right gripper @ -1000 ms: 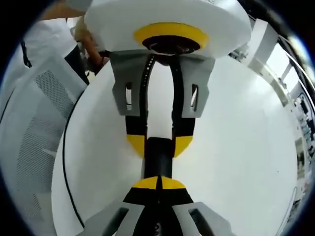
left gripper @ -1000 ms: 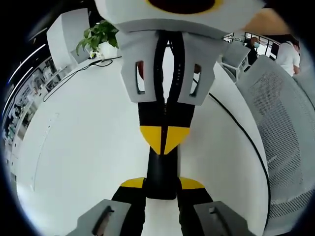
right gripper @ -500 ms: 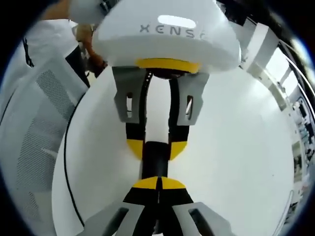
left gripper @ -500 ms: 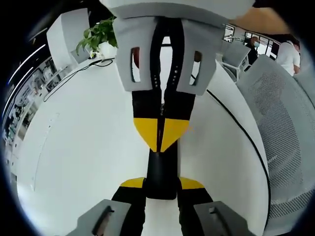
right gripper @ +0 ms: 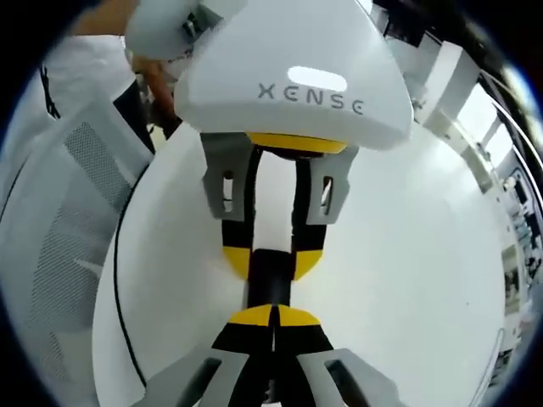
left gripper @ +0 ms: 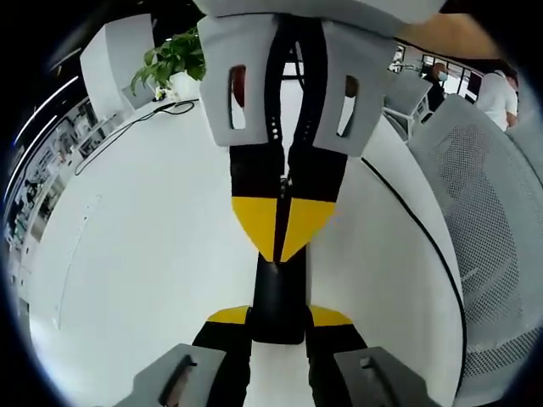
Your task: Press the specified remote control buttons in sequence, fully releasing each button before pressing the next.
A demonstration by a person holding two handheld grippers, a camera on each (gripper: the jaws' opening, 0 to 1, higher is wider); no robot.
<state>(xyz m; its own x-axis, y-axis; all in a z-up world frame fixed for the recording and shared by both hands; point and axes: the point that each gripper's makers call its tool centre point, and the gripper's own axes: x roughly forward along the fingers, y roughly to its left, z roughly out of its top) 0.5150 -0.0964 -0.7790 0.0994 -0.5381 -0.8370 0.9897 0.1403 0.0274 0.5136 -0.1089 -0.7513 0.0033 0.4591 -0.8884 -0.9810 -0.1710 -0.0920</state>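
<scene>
now left gripper (left gripper: 280,315) clamps remote (left gripper: 280,292); right gripper (right gripper: 273,316) clenched, tips on remote.

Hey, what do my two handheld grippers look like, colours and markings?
The left gripper and right gripper both have grey slotted jaws that turn black, then yellow at the tips. The left one's white body carries grey XENS lettering.

Claws: two, left claw (left gripper: 278,315) and right claw (right gripper: 273,315), each with jaws closed.
Remote control (left gripper: 280,292): one, black.
Surface (left gripper: 153,246): one, white.
Potted plant (left gripper: 174,61): one, far left.
Black cable (left gripper: 127,127): one.
Mesh chairs (left gripper: 492,220): at least two, right.
People (left gripper: 496,89): two, far right.
</scene>
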